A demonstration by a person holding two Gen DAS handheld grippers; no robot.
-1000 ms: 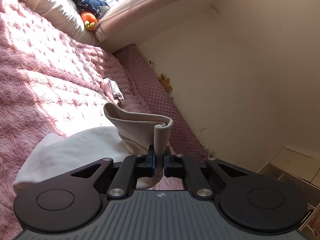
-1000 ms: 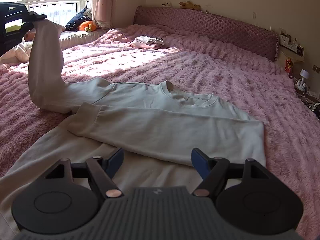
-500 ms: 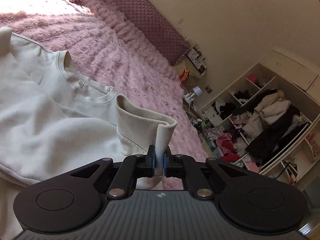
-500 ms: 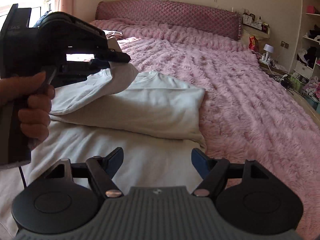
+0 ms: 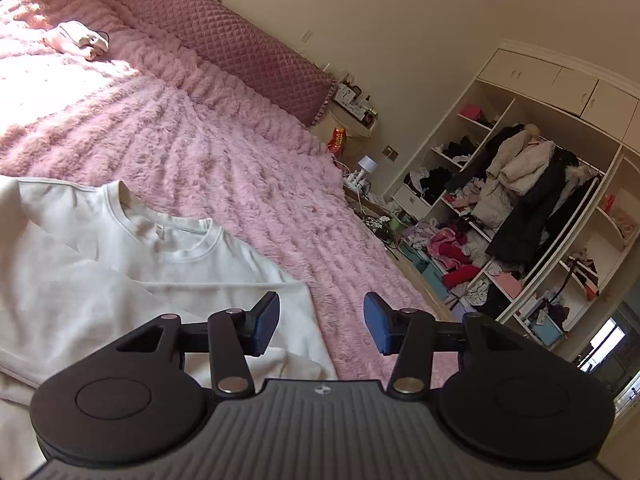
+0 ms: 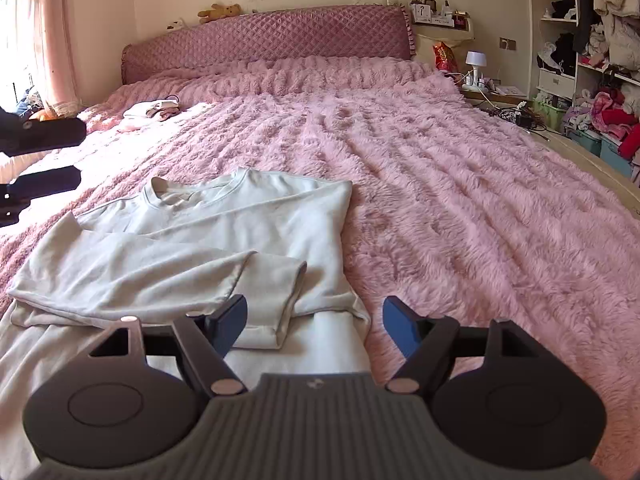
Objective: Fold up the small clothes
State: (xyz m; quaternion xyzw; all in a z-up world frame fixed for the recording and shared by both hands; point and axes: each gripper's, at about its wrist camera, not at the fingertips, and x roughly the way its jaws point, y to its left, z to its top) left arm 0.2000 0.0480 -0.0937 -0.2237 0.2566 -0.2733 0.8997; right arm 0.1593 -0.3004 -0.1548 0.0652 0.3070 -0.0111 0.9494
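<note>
Pink bed point(image 6: 440, 200), sweatshirt point(image 6: 248, 216), both claws wide, empty

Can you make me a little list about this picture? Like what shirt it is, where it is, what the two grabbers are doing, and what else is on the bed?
garment: white sweatshirt
lies on: pink fluffy blanket
sleeves: both folded across the body
left gripper: open, holding nothing
right gripper: open, holding nothing, above the shirt's lower edge
also on bed: small pile of clothes near the headboard
fold: not finished
</note>
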